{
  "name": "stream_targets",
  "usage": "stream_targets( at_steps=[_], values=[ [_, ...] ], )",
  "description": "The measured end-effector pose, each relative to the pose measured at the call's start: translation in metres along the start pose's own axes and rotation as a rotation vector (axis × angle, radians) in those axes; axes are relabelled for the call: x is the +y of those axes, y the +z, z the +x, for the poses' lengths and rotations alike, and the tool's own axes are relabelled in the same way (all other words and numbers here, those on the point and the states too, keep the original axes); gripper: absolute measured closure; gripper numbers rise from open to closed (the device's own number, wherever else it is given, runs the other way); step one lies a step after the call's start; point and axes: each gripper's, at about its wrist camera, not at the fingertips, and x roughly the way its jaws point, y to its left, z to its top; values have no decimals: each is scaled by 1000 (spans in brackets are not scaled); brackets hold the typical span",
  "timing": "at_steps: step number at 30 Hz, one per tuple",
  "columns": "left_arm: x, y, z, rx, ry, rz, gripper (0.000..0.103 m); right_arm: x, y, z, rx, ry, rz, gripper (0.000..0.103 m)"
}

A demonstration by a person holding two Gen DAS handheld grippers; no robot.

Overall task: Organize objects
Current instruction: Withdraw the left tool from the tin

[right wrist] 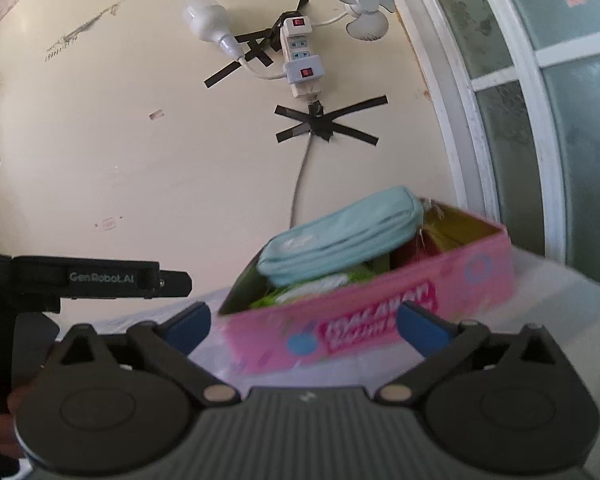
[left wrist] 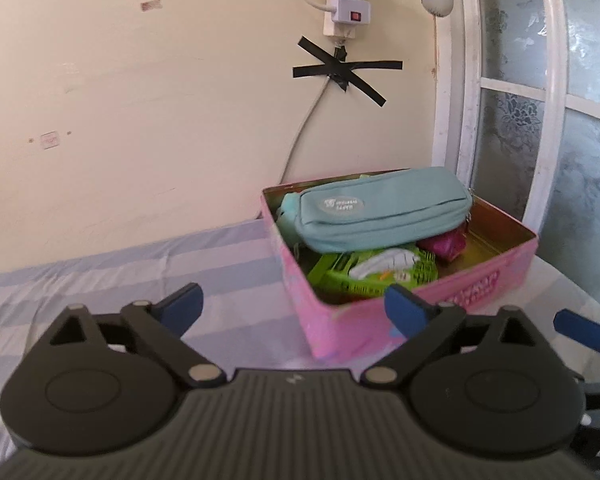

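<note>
A pink tin box (left wrist: 460,292) stands open on the striped bedsheet near the wall corner. Inside lie a light blue zipped pouch (left wrist: 384,210) on top, a green basket-like item (left wrist: 380,276) and a magenta object (left wrist: 446,246). My left gripper (left wrist: 294,308) is open and empty, just in front of the box's near corner. My right gripper (right wrist: 304,322) is open and empty, facing the box's long side (right wrist: 380,328); the pouch (right wrist: 340,236) sticks above the rim. A blue fingertip of the right gripper (left wrist: 580,328) shows at the left view's right edge.
A striped blue and white sheet (left wrist: 120,280) covers the surface. A cream wall (left wrist: 140,100) stands behind, with a taped power strip (left wrist: 344,4), a cable and a small fan (right wrist: 364,8). A white-framed frosted window (left wrist: 540,120) is at the right.
</note>
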Motion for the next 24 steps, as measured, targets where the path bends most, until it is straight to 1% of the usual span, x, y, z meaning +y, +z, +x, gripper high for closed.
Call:
stream_targets(
  at_steps=[2, 4, 8, 14, 24],
  values=[
    [6, -6, -11, -3, 3, -12, 0, 4, -4, -8, 12, 4, 7, 0],
    [12, -11, -21, -13, 1, -21, 0, 9, -9, -18, 10, 0, 4, 0],
    [18, -20, -34, -21, 18, -24, 0, 16, -14, -28, 20, 1, -2, 0],
    [23, -27, -43, -10, 32, -26, 0, 27, -17, -36, 24, 4, -19, 0],
    [23, -30, -55, -30, 38, -38, 0, 34, -17, -44, 21, 13, -36, 0]
  ],
)
